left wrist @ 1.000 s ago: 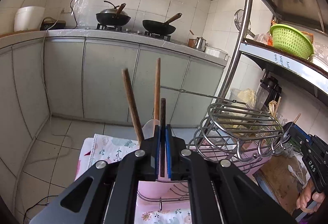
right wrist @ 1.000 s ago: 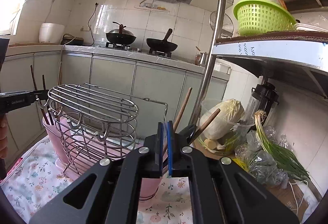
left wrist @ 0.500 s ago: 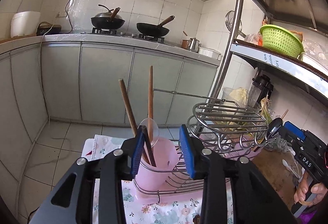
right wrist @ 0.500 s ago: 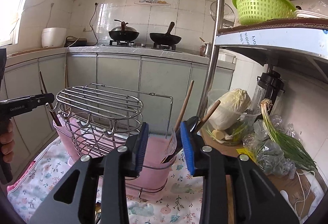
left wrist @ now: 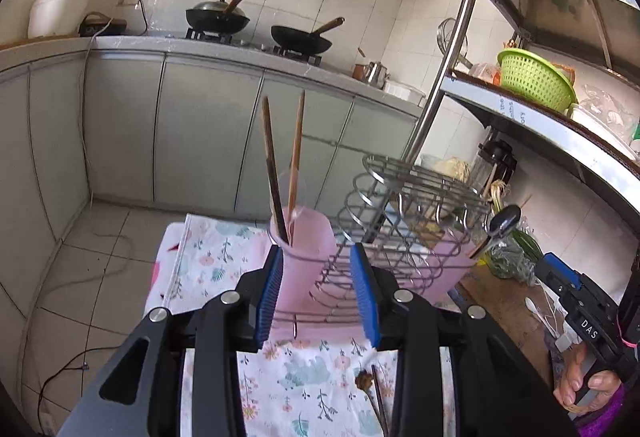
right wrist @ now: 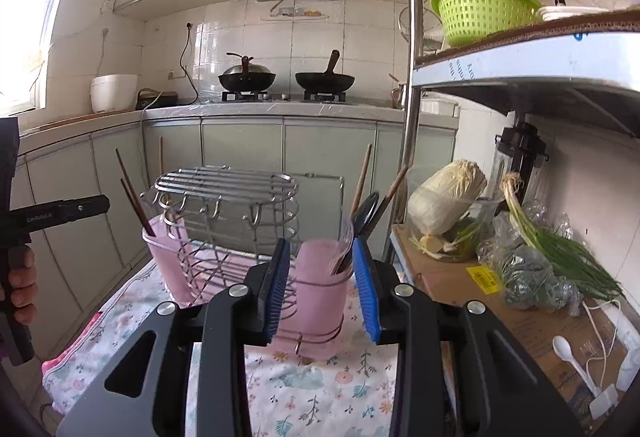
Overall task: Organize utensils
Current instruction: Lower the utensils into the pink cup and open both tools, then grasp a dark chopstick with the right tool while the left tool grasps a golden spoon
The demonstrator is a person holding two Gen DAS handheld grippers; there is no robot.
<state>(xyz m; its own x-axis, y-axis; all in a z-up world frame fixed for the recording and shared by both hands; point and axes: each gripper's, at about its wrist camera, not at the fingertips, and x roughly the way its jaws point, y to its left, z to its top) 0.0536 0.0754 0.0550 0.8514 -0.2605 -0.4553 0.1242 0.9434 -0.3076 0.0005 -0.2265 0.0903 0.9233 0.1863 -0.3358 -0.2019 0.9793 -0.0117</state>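
Utensils are out of my grip: my left gripper [left wrist: 318, 291] and right gripper [right wrist: 322, 287], clamped on chopsticks a second ago, now gape empty, backed off from the pink cups [left wrist: 306, 237] [right wrist: 320, 277] of the wire rack [right wrist: 226, 189] where the sticks [left wrist: 282, 165] stand, so this pair looks delivered.

You faced two pale pink cups [right wrist: 316, 289] in a silver wire rack [right wrist: 228, 197], set on a white cloth [left wrist: 308, 377] printed with pink and teal flowers. Your grippers' pads [left wrist: 268, 289] were bright blue on black frames. Brown chopsticks [left wrist: 296, 161] stood in one cup, a lime-green basket [right wrist: 480, 13] sat on the shelf, and black woks [right wrist: 324, 81] stood against white tiles
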